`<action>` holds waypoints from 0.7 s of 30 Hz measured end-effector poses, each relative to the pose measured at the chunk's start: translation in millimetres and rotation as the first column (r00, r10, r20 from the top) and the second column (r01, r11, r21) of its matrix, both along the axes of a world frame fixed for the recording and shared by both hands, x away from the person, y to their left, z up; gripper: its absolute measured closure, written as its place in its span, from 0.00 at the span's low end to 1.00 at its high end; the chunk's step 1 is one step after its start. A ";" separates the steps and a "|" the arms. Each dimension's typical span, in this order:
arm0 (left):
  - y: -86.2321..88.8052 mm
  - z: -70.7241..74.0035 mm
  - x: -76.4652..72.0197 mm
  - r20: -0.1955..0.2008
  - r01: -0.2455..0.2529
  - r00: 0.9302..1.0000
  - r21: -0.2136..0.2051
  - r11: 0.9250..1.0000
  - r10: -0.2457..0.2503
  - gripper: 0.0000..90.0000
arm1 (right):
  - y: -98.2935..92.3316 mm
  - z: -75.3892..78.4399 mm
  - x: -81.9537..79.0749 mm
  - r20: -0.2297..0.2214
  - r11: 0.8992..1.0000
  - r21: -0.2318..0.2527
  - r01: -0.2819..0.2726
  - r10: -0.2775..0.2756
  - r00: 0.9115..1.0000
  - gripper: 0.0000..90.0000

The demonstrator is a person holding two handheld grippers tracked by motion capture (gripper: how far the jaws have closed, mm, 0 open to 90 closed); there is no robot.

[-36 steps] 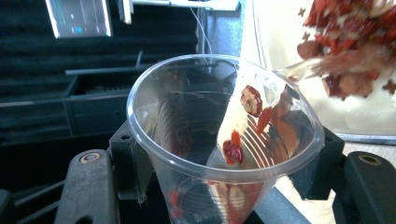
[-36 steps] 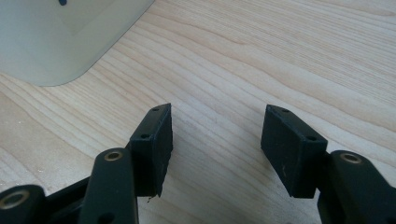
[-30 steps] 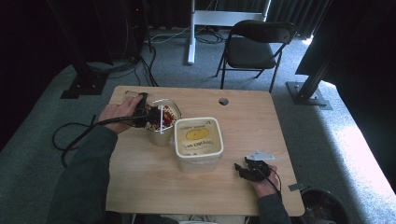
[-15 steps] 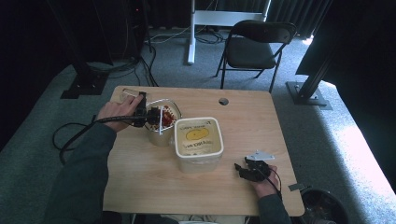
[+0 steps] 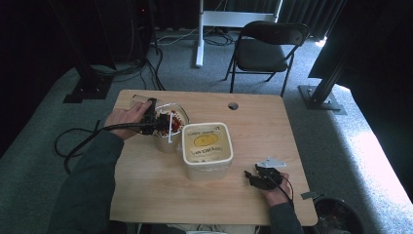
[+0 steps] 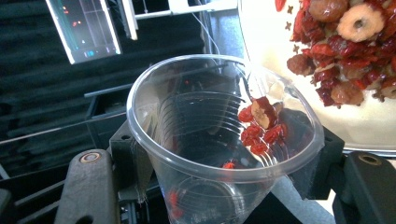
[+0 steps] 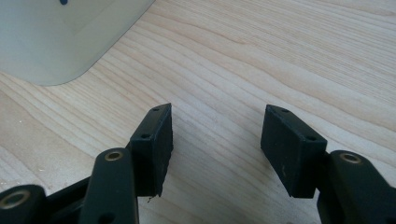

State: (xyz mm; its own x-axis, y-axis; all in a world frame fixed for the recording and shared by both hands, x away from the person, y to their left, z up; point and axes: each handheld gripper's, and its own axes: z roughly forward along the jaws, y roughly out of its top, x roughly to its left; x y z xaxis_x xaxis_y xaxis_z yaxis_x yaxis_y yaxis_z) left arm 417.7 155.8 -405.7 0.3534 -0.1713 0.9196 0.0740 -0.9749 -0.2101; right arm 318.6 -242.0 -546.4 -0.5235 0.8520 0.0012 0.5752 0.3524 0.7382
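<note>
My left gripper [image 6: 224, 163] is shut on a clear plastic cup [image 6: 205, 116], its black jaws pressing both sides. The cup is tilted, and several pieces of dried red fruit [image 6: 259, 126] lie against its inner wall. Right beside its rim is a white bowl [image 6: 280, 51] heaped with the same dried fruit. In the high view the left gripper [image 5: 155, 123] holds the cup at the bowl [image 5: 181, 113] near the table's back left. My right gripper [image 5: 260, 178] rests near the front right of the table; its jaws [image 7: 215, 140] stand open over bare wood.
A cream tub with a yellow-labelled lid [image 5: 207, 146] stands mid-table, and its corner [image 7: 60, 42] shows in the right gripper view. The wooden table [image 5: 253, 122] has a cable hole [image 5: 233, 106]. A folding chair [image 5: 268, 48] stands behind it and a bin [image 5: 338, 219] at the front right.
</note>
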 end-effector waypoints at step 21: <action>7.3 2.6 -1.6 -0.009 -0.015 1.000 -0.051 0.999 0.015 0.39 | -0.6 0.1 -0.8 -0.002 1.000 0.001 0.001 -0.001 1.000 0.48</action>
State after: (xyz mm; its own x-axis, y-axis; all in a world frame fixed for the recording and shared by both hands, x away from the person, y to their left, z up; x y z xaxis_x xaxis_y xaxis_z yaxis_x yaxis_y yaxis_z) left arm 416.1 163.1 -403.1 0.3636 -0.1186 0.9240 0.0869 -0.9832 -0.1604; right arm 317.8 -242.6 -546.3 -0.5230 0.8523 0.0036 0.5771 0.3510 0.7374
